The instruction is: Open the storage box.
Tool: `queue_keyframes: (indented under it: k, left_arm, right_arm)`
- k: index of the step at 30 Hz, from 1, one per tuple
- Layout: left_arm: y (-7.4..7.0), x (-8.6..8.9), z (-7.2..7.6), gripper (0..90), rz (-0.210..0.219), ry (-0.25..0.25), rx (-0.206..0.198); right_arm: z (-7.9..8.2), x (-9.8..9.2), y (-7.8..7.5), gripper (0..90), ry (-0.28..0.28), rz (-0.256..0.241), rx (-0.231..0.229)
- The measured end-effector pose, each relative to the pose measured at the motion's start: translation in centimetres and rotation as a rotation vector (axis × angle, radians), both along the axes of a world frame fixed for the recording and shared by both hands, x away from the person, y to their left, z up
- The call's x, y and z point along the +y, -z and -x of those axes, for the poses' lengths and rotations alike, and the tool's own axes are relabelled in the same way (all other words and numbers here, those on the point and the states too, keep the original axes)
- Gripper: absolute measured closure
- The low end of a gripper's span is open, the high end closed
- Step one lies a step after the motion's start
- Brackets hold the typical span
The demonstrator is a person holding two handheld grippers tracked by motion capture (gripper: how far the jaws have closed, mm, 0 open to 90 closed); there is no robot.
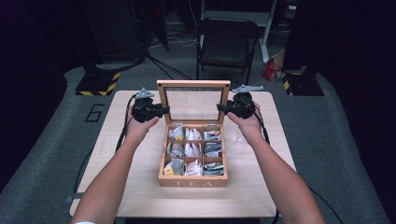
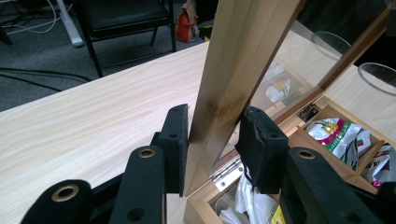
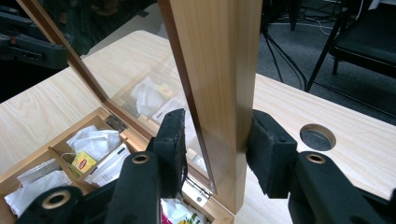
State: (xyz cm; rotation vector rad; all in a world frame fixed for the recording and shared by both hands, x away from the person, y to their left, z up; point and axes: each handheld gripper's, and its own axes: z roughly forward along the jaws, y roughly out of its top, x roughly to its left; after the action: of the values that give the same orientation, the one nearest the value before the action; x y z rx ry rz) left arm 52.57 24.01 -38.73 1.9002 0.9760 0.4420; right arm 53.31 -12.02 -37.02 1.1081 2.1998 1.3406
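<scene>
A wooden tea box [image 1: 193, 182] stands in the middle of the table, its compartments filled with tea bags [image 1: 194, 151]. Its glass-paned lid [image 1: 193, 84] stands upright at the back. My left gripper [image 1: 163, 112] is at the lid's left side rail and my right gripper [image 1: 222, 108] at its right rail. In the left gripper view the gripper [image 2: 217, 112] has its jaws on either face of the lid frame [image 2: 243, 46], above the tea bags [image 2: 336, 133]. The right gripper [image 3: 219, 115] clamps the frame [image 3: 219, 56] the same way, with tea bags [image 3: 93, 144] below.
The light wood table [image 1: 140, 186] has a round hole [image 3: 317, 136] to the right of the box. A black chair [image 1: 226, 42] and a red bag [image 1: 271, 70] stand on the floor beyond the table's far edge.
</scene>
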Motion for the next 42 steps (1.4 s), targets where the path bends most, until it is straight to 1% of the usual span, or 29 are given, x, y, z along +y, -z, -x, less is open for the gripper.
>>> queue_keyframes:
  k: [3,8,10,14,16,17,18,23,26,28,33,36,37,39,42]
  left_arm:
    - [0.1,0.0,-0.1,63.6,0.001,-0.002,0.0]
    - [-0.1,-0.1,-0.3,64.1,-0.016,-0.003,0.004]
    - [-0.1,-0.1,-0.4,64.3,-0.015,-0.002,0.006]
    - [-0.1,-0.1,-0.5,64.4,-0.016,0.003,0.009]
    - [-0.1,0.0,-0.7,64.4,-0.008,0.004,0.014]
    - [-0.2,0.0,-0.7,64.3,-0.007,0.006,0.022]
    - [-0.2,0.0,-0.7,64.2,-0.006,0.006,0.025]
    - [-0.1,0.0,-1.0,64.2,-0.001,0.003,0.024]
    - [-0.2,-0.1,-1.1,64.4,-0.001,-0.002,0.031]
    - [-0.2,-0.1,-1.3,64.5,-0.002,0.0,0.031]
    - [0.0,-0.1,-1.6,64.7,0.007,-0.011,0.034]
    - [0.0,-0.1,-1.7,64.9,0.005,-0.013,0.038]
    - [0.0,-0.1,-1.7,64.8,0.01,-0.014,0.039]
    - [0.0,-0.1,-1.8,64.8,0.009,-0.014,0.04]
    - [0.1,-0.1,-1.8,64.8,0.017,-0.016,0.041]
  right_arm:
    - [-0.2,0.0,0.2,58.1,0.001,0.006,0.003]
    - [-0.3,0.0,0.3,58.4,0.01,0.002,0.013]
    - [-0.4,0.1,0.4,58.4,0.013,0.005,0.014]
    - [-0.5,0.1,0.6,56.0,0.015,0.001,0.025]
    - [-0.5,0.2,0.6,52.5,0.015,0.006,0.036]
    - [-0.5,0.2,0.7,51.4,0.014,0.009,0.039]
    - [-0.4,0.2,0.7,51.2,0.016,0.012,0.033]
    - [0.3,-0.1,0.9,50.4,0.029,0.013,0.03]
    - [0.7,-0.4,0.9,49.3,0.021,0.024,0.023]
    - [1.0,-0.5,0.8,49.3,0.014,0.011,0.015]
    - [1.7,-0.5,0.6,49.3,-0.001,0.02,-0.001]
    - [1.9,-0.5,0.7,49.1,-0.008,0.018,0.001]
    - [2.0,-0.5,0.8,48.9,-0.007,0.017,0.005]
    - [2.1,-0.5,1.0,48.0,-0.014,0.023,0.004]
    - [2.3,-0.3,1.3,47.3,-0.025,0.033,0.006]
